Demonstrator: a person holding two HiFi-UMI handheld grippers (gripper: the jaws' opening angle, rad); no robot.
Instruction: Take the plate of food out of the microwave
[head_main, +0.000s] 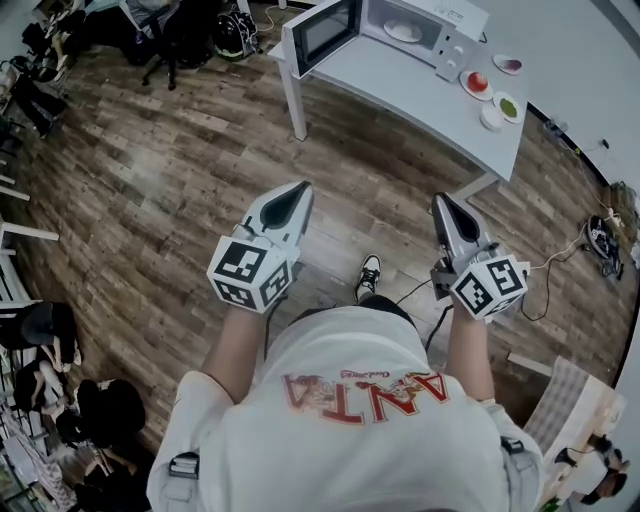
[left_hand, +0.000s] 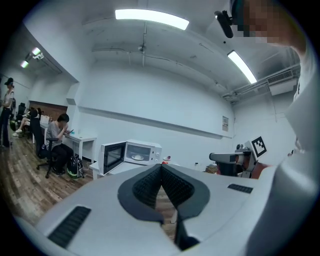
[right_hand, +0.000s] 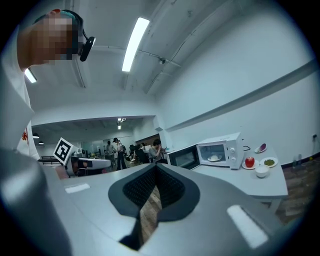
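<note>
A white microwave (head_main: 420, 25) stands on a white table (head_main: 400, 85) at the far side of the room, its door (head_main: 322, 32) swung open to the left. Inside it lies a white plate of food (head_main: 403, 31), which also shows in the left gripper view (left_hand: 138, 157) and the right gripper view (right_hand: 214, 158). My left gripper (head_main: 303, 187) and right gripper (head_main: 439, 199) are held in front of the person, over the wooden floor and well short of the table. Both are shut with nothing between the jaws.
Right of the microwave, the table holds a plate with a red apple (head_main: 477, 82), a dish of something green (head_main: 508, 105), a small white bowl (head_main: 491, 117) and a purple-tinted dish (head_main: 508, 65). Cables (head_main: 560, 250) trail on the floor at right. People sit at desks (left_hand: 57, 137) at far left.
</note>
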